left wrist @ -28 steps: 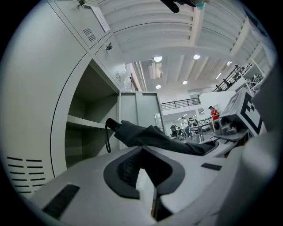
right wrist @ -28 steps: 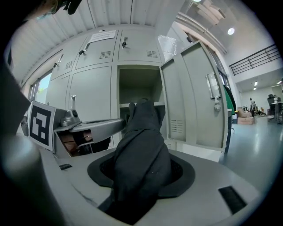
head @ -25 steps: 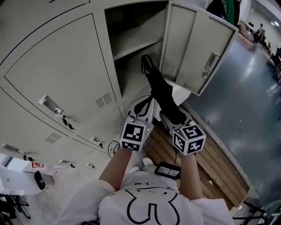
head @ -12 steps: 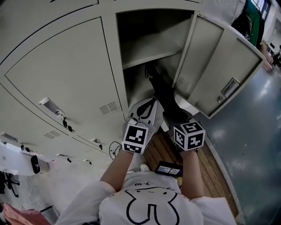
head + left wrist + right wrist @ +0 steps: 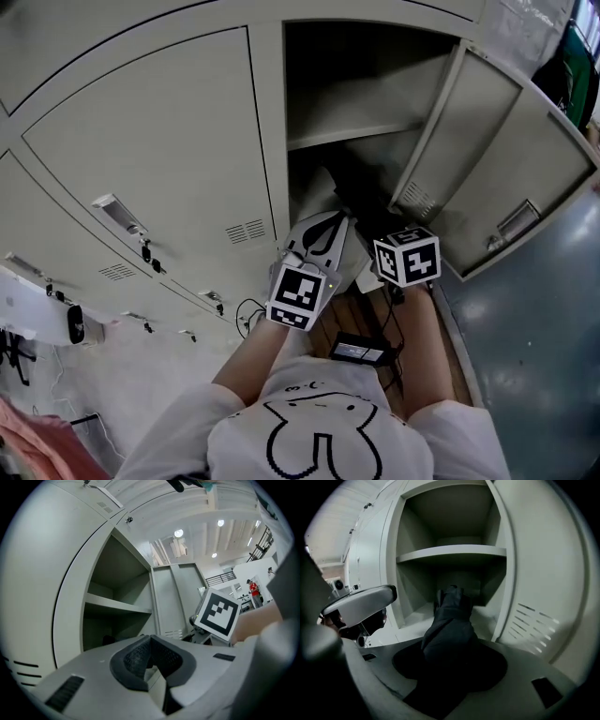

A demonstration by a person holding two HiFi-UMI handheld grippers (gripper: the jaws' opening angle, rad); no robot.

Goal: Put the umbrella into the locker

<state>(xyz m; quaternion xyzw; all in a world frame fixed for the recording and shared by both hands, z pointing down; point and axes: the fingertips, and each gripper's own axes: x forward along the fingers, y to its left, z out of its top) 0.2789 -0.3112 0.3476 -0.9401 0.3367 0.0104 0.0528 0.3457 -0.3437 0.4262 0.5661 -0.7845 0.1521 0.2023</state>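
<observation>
Right gripper view first: clamped in the right tongs [image 5: 450, 672], a dark folded umbrella [image 5: 449, 620], running straight ahead from the pads, long axis aimed into the lower compartment of the open locker [image 5: 391, 564], far end already under the shelf [image 5: 450, 552]. Looks like a straight push along that axis to finish, then a release. Over to the left tongs [image 5: 151, 663]: pads pressed together at the tips, nothing between them, hanging just left of the opening and playing no part in the carry. Up in the head view: door [image 5: 506, 178] swung wide to the right, out of the path. Compared with a second back: both tongs closer to the locker, umbrella tip gone from the mouth of the opening to inside it.
</observation>
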